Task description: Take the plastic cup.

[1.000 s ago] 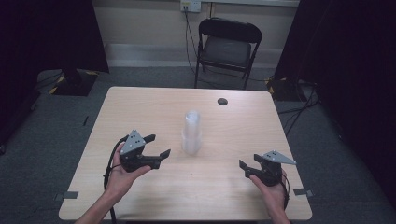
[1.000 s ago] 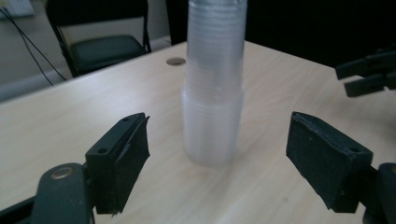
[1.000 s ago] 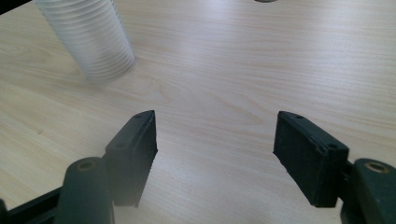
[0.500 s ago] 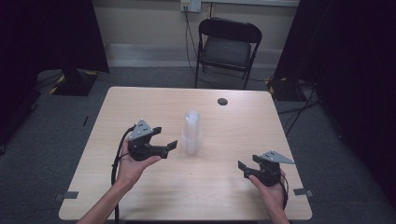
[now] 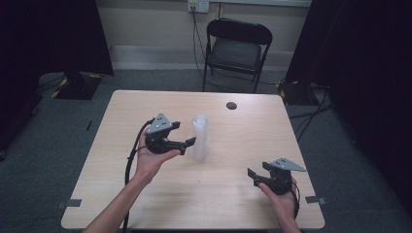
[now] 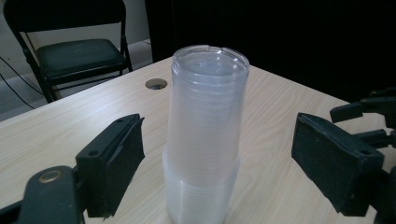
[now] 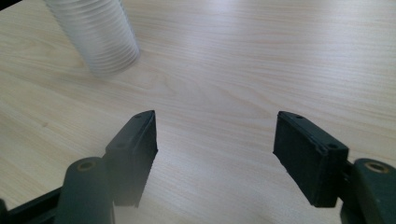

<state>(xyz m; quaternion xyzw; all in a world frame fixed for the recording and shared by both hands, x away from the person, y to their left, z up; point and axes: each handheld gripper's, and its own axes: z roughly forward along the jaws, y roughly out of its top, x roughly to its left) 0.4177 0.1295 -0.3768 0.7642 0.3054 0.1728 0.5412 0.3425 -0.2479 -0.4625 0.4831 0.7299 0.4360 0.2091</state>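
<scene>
Near the middle of the table [image 5: 145,104] stands an upright stack of clear cups [image 5: 199,137] — the left gripper [image 5: 182,138] sits just beside it, jaws spread wide, the stack between them untouched. Well apart, the right gripper [image 5: 256,173] rests low, jaws spread too.

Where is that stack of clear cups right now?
The stack of cups stands upright near the middle of the table, just beyond the open left hand-held gripper.
</scene>
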